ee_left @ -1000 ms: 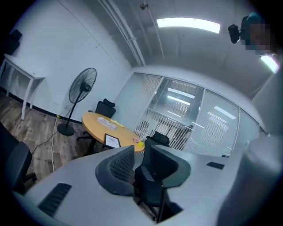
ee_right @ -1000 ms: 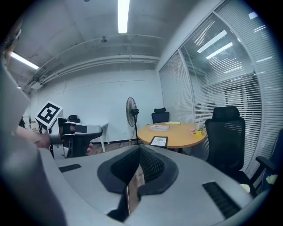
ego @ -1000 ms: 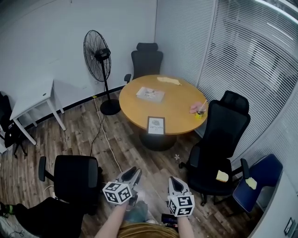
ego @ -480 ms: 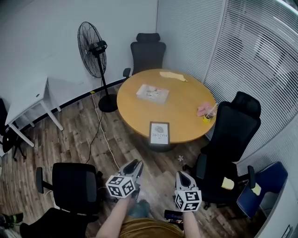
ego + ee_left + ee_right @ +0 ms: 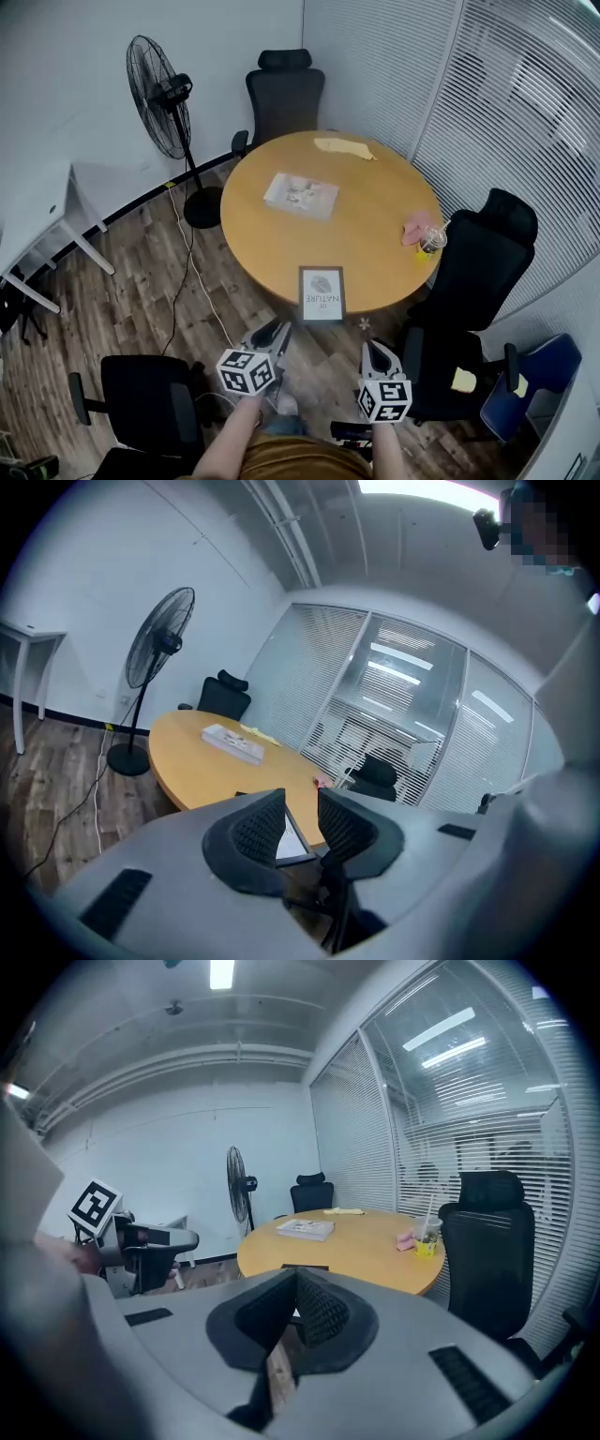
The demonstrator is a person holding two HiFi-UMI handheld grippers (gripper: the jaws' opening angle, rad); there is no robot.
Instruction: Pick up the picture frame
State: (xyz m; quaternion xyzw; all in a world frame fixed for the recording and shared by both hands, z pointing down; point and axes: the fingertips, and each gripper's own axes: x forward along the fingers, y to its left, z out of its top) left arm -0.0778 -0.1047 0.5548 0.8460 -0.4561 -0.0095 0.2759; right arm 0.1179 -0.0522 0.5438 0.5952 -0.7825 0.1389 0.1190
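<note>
The picture frame (image 5: 322,293) is black with a white print and lies flat at the near edge of the round wooden table (image 5: 375,234). My left gripper (image 5: 278,328) hovers over the floor just short of that edge, open with nothing in it. In the left gripper view, the frame (image 5: 292,841) shows through the gap of the left gripper (image 5: 302,803). My right gripper (image 5: 375,347) floats to the right of it, jaws closed tip to tip and empty. In the right gripper view, the frame (image 5: 305,1267) lies beyond the right gripper (image 5: 296,1279).
The table also holds a book (image 5: 301,195), a yellow paper (image 5: 342,147), a pink object (image 5: 415,225) and a cup (image 5: 430,242). Black office chairs stand behind the table (image 5: 286,89), at its right (image 5: 478,272) and at my left (image 5: 150,403). A standing fan (image 5: 159,98) is at the left.
Both grippers have travelled forward toward the table together. The frame and table edge now lie much closer to the fingertips. Neither gripper's jaws have changed.
</note>
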